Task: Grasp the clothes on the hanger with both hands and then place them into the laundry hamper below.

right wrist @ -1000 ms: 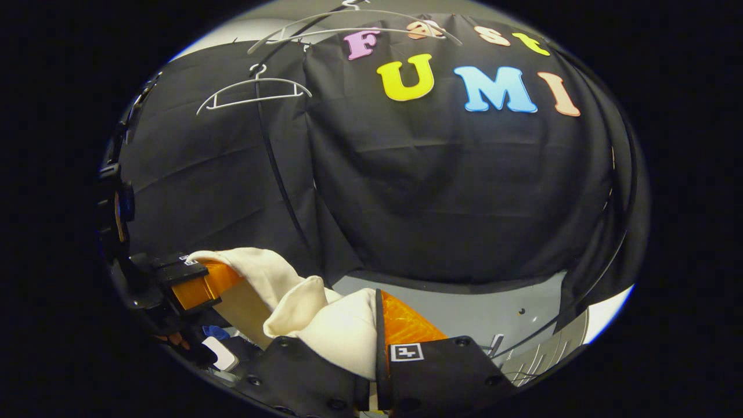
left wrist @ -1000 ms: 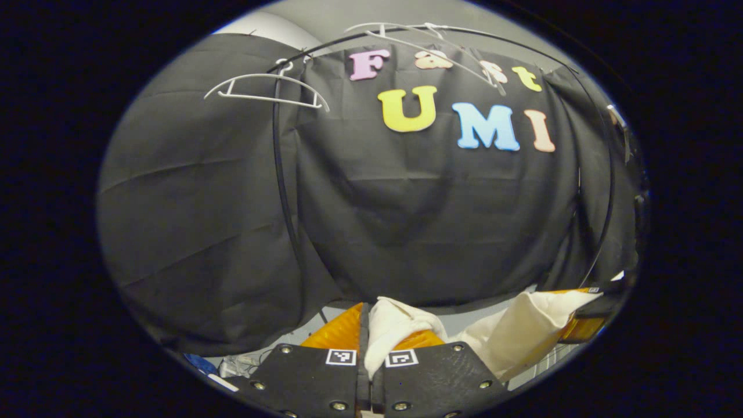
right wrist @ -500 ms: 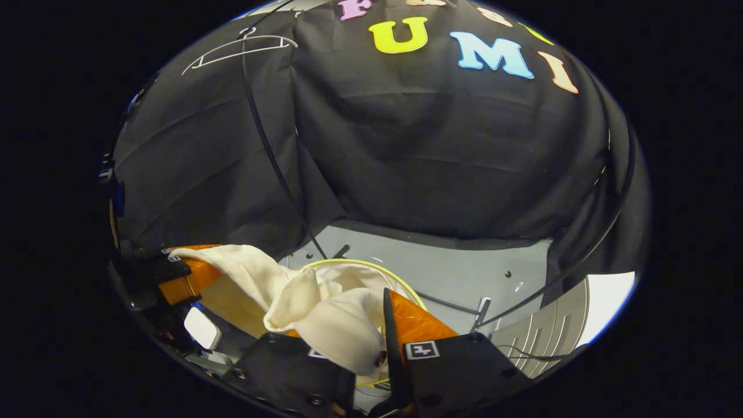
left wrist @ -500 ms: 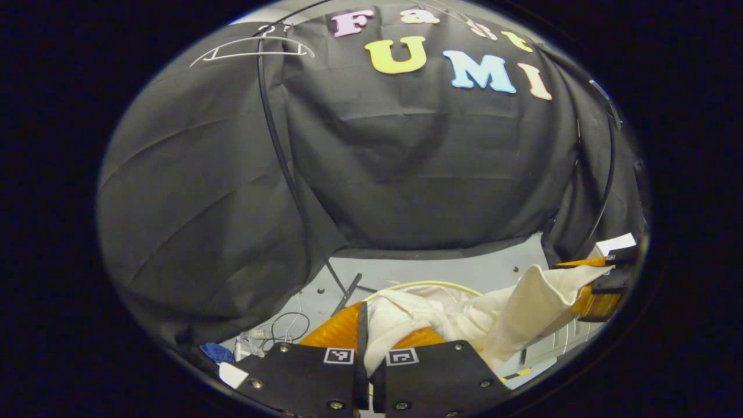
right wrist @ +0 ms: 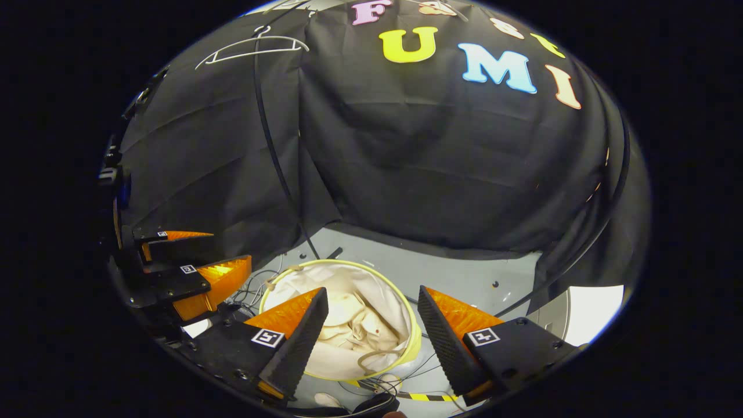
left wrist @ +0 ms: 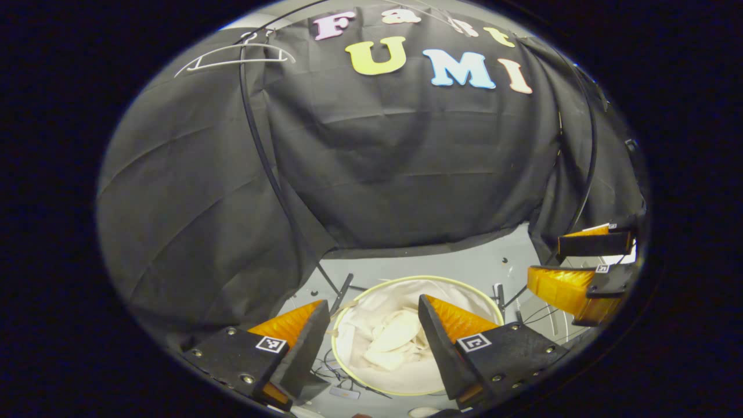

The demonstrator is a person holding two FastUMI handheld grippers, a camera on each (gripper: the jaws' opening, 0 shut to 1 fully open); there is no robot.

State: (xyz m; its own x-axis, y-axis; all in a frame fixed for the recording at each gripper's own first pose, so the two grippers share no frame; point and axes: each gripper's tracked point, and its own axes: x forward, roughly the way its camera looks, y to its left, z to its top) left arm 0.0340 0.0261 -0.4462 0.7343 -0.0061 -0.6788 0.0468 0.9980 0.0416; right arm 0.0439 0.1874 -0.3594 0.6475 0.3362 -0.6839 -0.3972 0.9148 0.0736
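Both grippers are now hanging wide open and empty above the laundry hamper [left wrist: 493,302]; half a second ago each was pinching the cream clothes [left wrist: 395,342]. The garment is lying crumpled inside the hamper on the grey floor [right wrist: 464,273], so the task looks complete. The left gripper [left wrist: 371,339] and right gripper [right wrist: 371,331] are carrying small square markers; no brand is readable.

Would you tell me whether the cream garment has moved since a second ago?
Yes: the garment dropped out of both claws into the hamper on the floor.
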